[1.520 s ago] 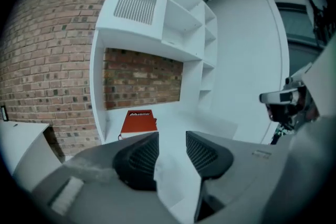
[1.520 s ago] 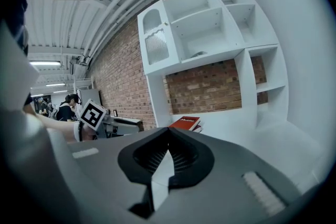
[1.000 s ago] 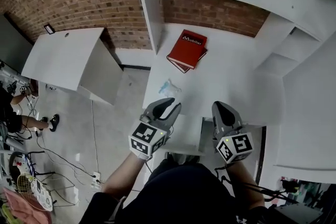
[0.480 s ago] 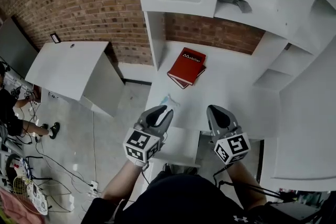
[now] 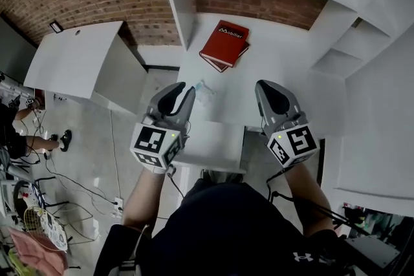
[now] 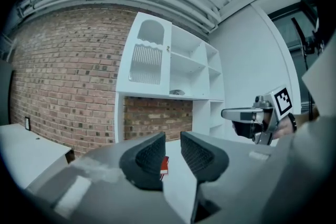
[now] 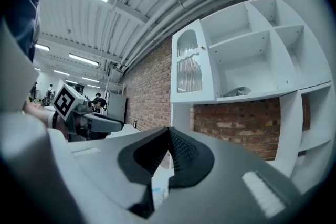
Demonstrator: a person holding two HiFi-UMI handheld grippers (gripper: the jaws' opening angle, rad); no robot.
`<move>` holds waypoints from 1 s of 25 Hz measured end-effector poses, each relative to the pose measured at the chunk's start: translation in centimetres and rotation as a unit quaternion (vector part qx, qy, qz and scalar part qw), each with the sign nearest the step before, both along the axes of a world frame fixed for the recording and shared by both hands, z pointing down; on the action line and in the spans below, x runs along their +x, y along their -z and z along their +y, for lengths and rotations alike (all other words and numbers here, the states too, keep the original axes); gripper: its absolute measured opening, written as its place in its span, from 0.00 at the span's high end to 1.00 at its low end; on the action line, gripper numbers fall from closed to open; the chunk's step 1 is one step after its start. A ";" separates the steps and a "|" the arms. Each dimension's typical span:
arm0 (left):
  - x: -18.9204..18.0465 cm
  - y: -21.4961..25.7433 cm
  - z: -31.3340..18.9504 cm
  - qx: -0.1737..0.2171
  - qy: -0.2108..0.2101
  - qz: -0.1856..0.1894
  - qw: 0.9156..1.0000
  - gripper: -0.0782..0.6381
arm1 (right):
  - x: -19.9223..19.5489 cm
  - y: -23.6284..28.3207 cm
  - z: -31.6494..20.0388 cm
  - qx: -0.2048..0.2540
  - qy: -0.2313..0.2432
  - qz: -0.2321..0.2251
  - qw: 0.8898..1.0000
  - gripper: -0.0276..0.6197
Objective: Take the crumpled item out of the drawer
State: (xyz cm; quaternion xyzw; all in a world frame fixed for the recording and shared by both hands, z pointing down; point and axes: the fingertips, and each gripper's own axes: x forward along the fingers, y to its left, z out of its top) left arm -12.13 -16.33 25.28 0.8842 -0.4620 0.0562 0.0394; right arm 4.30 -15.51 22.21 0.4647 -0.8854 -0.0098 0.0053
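The crumpled piece of clear, bluish plastic (image 5: 203,93) lies on the white desk (image 5: 281,61), in front of the red hardcover book (image 5: 224,44) and a little to its left, near the desk's left edge. It is not inside the white drawer (image 5: 210,145), which stands pulled out below the desk's front edge, further from the red book. Compared with one second ago, the plastic has kept its place in front of the book.

Both grippers have risen since then and now look larger. The left gripper (image 5: 180,92) was earlier well in front of the plastic, on the side away from the book; now its tip appears just beside the plastic, at its left. Its jaws stand a little apart with nothing between them, and only the book shows far behind the gap. The right gripper (image 5: 266,88) has come up in the same way, to the right of the book and nearer to the person. Its jaws are pressed together at the tips and carry nothing.
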 end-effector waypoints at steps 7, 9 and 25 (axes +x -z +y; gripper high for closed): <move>-1.5 -1.2 0.4 -0.003 0.029 -0.002 1.000 0.75 | -0.5 -3.7 1.6 -0.033 -0.009 -0.031 0.999 0.95; -1.6 -1.6 0.6 -0.004 0.027 -0.005 1.000 0.75 | -0.7 -3.8 1.8 -0.030 -0.008 -0.030 0.999 0.95; -1.6 -2.4 0.7 -0.004 0.023 -0.019 1.000 0.75 | 0.6 -3.4 1.6 -0.024 -0.025 -0.034 0.999 0.95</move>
